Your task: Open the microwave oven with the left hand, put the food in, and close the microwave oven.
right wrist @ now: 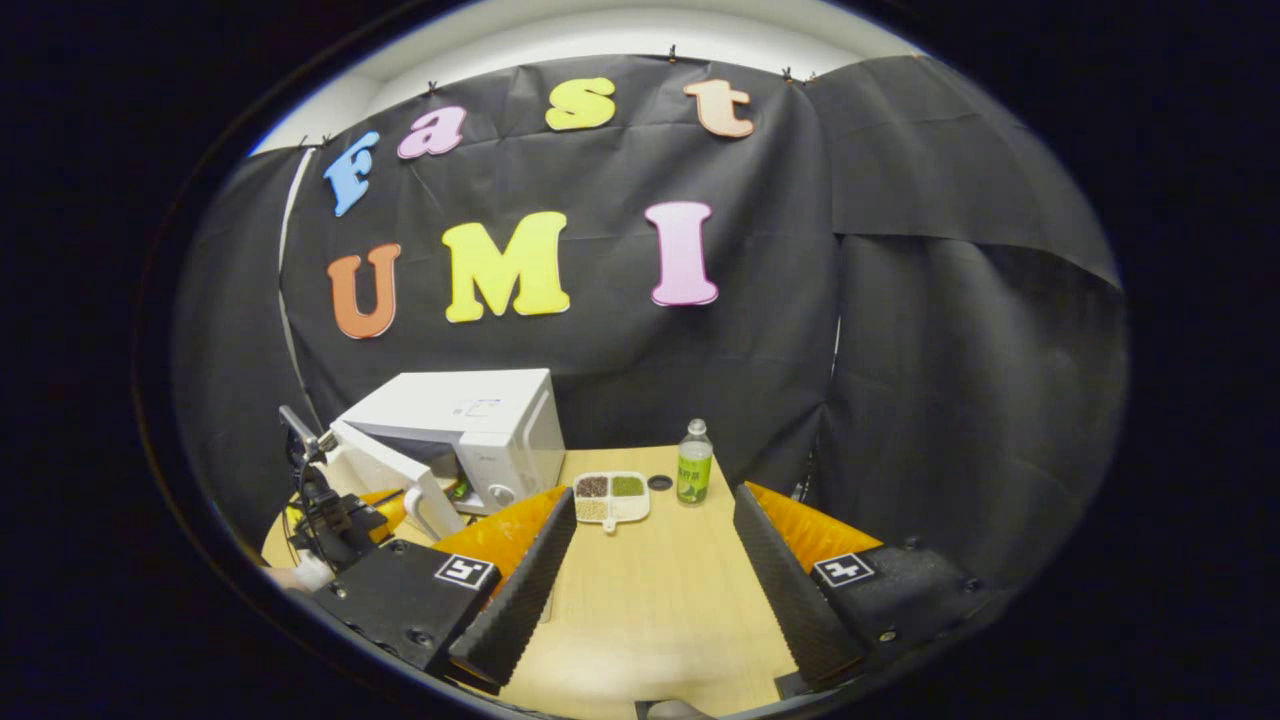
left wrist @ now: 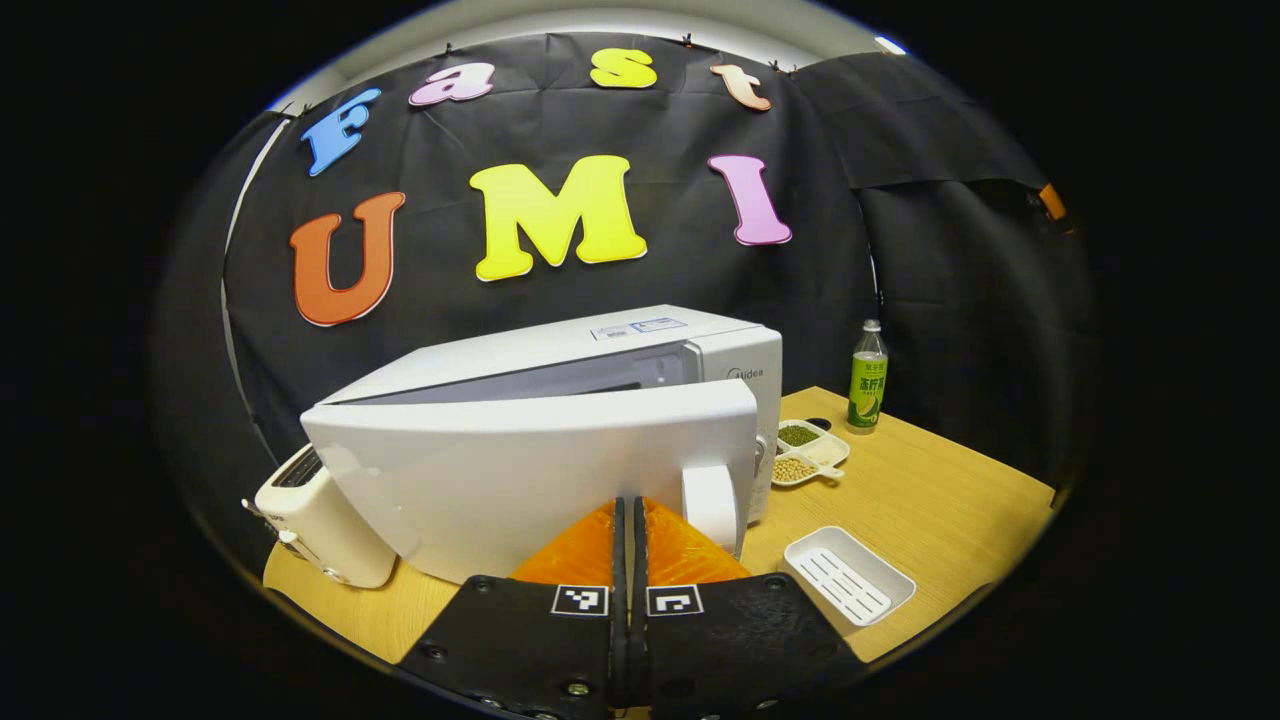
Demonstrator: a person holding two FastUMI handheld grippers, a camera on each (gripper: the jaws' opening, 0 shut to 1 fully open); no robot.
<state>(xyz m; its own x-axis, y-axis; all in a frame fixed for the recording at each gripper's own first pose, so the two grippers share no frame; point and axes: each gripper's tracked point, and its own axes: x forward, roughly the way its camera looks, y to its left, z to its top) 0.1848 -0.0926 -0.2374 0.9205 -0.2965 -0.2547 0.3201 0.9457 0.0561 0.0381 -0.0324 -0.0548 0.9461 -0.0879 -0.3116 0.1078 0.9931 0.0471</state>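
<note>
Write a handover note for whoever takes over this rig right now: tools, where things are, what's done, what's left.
Left tool: fingers closed together, empty, just in front of the white microwave door.
Right tool: open, empty, above the wooden table.
White microwave oven: door partly ajar, its handle beside the left tool.
White divided dish of beans sits on the table, right of the oven.
Done: door partly open. I can't tell whether food is inside.
Left: check for food, load if needed, close door.

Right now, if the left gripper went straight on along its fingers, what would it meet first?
The microwave door, partly open just beyond the shut left gripper; whether it touches already is unclear.
</note>
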